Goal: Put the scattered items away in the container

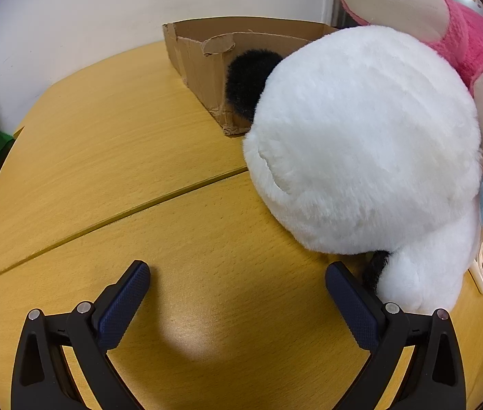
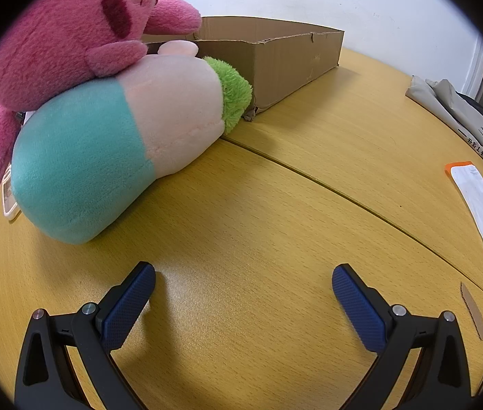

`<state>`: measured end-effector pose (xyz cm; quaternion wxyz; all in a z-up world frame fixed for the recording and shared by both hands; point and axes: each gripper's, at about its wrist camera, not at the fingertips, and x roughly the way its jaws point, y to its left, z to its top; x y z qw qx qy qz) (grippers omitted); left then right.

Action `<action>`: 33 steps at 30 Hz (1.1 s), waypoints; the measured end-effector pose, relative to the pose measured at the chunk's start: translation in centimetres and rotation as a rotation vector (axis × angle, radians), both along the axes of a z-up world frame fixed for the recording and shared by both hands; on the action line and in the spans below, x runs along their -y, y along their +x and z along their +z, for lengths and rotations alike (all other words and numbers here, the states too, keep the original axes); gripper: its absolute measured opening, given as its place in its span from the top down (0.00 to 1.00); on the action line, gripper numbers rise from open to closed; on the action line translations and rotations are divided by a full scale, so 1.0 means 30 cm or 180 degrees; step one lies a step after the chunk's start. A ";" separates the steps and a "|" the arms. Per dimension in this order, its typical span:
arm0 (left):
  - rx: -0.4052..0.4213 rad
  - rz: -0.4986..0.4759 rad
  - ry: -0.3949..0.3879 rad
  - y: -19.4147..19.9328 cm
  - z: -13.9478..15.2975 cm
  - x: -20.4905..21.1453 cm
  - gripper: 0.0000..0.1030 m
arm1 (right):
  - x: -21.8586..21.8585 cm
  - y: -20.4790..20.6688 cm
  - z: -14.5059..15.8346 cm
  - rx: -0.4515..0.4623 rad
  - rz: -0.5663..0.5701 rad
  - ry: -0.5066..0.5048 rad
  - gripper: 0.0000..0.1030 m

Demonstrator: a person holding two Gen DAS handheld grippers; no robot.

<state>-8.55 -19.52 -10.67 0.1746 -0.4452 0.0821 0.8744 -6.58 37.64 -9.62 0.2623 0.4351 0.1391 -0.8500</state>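
Left tool [image 1: 238, 275] wide and empty above the tabletop [image 1: 121, 171], white plush toy [image 1: 361, 143] beside it, right tool [image 2: 243, 276] wide also (nothing held), pink plush toy [image 2: 53, 34] on a teal one [image 2: 80, 157], cardboard box [image 2: 285, 54] behind.

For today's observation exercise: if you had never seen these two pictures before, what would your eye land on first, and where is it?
The big white plush toy fills the right of the left wrist view, lying on the wooden table in front of the cardboard box. In the right wrist view, a pink plush toy sprawls over a teal and pale pink plush at upper left. Both pairs of tongs, left and right, hang open above bare table.
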 end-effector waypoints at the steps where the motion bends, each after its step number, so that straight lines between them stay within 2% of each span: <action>1: 0.0001 0.0066 -0.0005 0.005 0.000 -0.004 0.00 | 0.002 0.002 0.000 -0.0001 -0.0052 0.0001 0.00; 6: 0.0110 0.0338 -0.0045 0.063 0.002 -0.003 0.00 | 0.004 0.059 0.001 -0.0014 -0.0597 0.0011 0.00; 10: 0.0049 0.0698 0.0131 0.173 0.022 0.025 0.00 | 0.026 0.136 0.002 0.0033 -0.0621 0.0023 0.00; 12: -0.0166 0.0961 0.0264 0.263 0.076 0.039 0.00 | 0.037 0.194 0.013 0.0035 -0.0710 -0.0040 0.00; 14: -0.0438 0.1213 0.0251 0.341 0.145 0.032 0.00 | 0.049 0.271 0.051 -0.0115 -0.0874 -0.0147 0.00; 17: -0.0949 0.1660 0.0136 0.464 0.292 -0.023 0.00 | 0.112 0.393 0.169 -0.0605 -0.0973 -0.0248 0.00; 19: -0.1179 0.1807 0.0141 0.513 0.386 -0.075 0.00 | 0.166 0.447 0.256 -0.0877 -0.1011 -0.0330 0.00; 23: -0.1362 0.1595 0.0362 0.529 0.515 -0.224 0.00 | 0.318 0.536 0.431 -0.1412 -0.1081 -0.0590 0.00; 26: -0.1389 0.1404 0.0368 0.552 0.554 -0.399 0.00 | 0.412 0.559 0.507 -0.1599 -0.1229 -0.0807 0.00; 28: -0.1389 0.1196 0.0352 0.572 0.555 -0.487 0.00 | 0.460 0.560 0.529 -0.1519 -0.1391 -0.0876 0.00; 33: -0.1220 0.0962 0.0474 0.608 0.581 -0.542 0.00 | 0.514 0.562 0.491 -0.1258 -0.1740 -0.0776 0.00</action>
